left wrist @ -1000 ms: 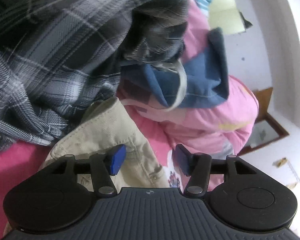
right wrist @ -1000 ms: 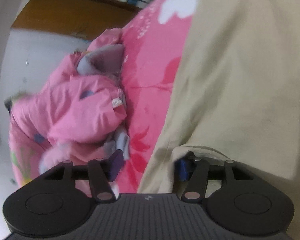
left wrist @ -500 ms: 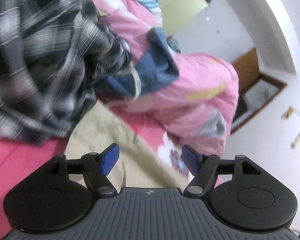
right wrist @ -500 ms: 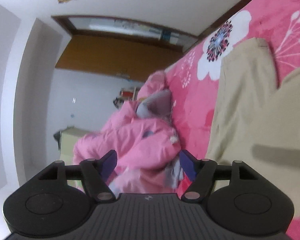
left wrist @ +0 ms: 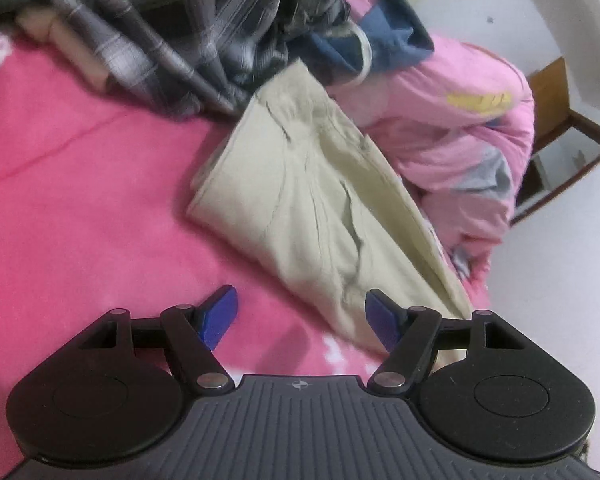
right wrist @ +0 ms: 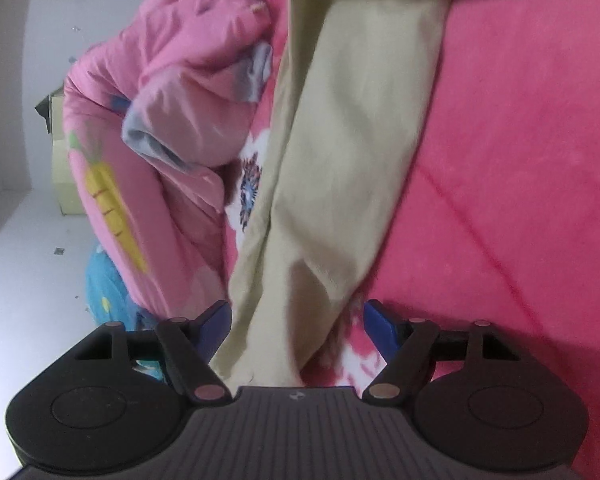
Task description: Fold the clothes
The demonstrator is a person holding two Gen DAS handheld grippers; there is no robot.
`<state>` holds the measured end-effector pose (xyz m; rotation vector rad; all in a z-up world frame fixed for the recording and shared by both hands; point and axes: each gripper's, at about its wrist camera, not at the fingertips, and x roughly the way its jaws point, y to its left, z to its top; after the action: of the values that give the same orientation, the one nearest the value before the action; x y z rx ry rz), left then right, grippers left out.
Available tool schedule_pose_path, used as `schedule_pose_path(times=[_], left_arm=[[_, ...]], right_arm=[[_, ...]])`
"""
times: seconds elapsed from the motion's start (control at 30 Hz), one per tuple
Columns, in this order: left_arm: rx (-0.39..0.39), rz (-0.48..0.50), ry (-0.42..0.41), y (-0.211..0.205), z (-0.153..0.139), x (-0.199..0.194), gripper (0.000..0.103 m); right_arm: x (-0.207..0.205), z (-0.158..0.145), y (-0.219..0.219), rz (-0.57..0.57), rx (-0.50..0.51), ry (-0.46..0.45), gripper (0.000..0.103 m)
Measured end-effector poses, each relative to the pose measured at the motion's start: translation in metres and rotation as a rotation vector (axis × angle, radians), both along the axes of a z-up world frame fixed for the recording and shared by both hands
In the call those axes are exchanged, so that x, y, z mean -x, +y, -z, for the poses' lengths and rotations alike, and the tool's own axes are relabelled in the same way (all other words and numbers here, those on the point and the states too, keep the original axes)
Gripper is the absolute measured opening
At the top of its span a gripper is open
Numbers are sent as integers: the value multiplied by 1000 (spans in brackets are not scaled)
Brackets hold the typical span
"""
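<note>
Bed [left wrist: 68, 184] under a bright pink flowered sheet, serving as the folding surface. Pink quilt [left wrist: 460, 136] bunched along the far edge, a carrot print on it in the right wrist view, apparently pushed aside to leave room. Heap of unfolded clothes at the head of the left wrist view: a dark plaid shirt [left wrist: 172, 32] on top, a blue garment [left wrist: 384, 44] beside it, likely waiting their turn. Beige trousers [left wrist: 320, 200] laid out flat on the sheet just below the heap, legs stacked one over the other in a long strip, so probably already halved lengthwise and ready for a crosswise fold. Waist end touching the plaid shirt; leg end running toward the right gripper [right wrist: 298, 326].

Left gripper [left wrist: 302, 314] low over the sheet near the trousers' side edge, jaws apart, nothing between them but bare sheet and the cloth's margin. Right gripper at the hem end, jaws apart too, the trouser leg [right wrist: 340, 160] lying in the gap, pads not pressing on it. Looks placed to pinch the hem and carry it toward the waist.
</note>
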<state>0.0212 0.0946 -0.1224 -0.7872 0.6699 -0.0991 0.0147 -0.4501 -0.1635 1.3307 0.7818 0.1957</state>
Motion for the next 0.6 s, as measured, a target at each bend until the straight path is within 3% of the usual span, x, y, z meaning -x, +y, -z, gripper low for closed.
schedule_pose_path(times=[0.1,0.3,0.37,0.53,0.6], left_arm=[[-48,-32,-16,-5,-1,-15,71],[-79,-142,-67,-13,4,-32,69],[-111,-191,-77,-17,5,-33,57],[-96,-273,-47,-14,4,-32,33],[-80,-272,-43,-10,-2,-28,29]], right_arm=[[-19,5,5,29,24,-15,65],[-44,31,-1,149,-59,-65,44],[-50,39,-2,193,-81,-85,31],[-58,38,6,262,-20,-116,18],[-54,31,8,279,11,-124,15]])
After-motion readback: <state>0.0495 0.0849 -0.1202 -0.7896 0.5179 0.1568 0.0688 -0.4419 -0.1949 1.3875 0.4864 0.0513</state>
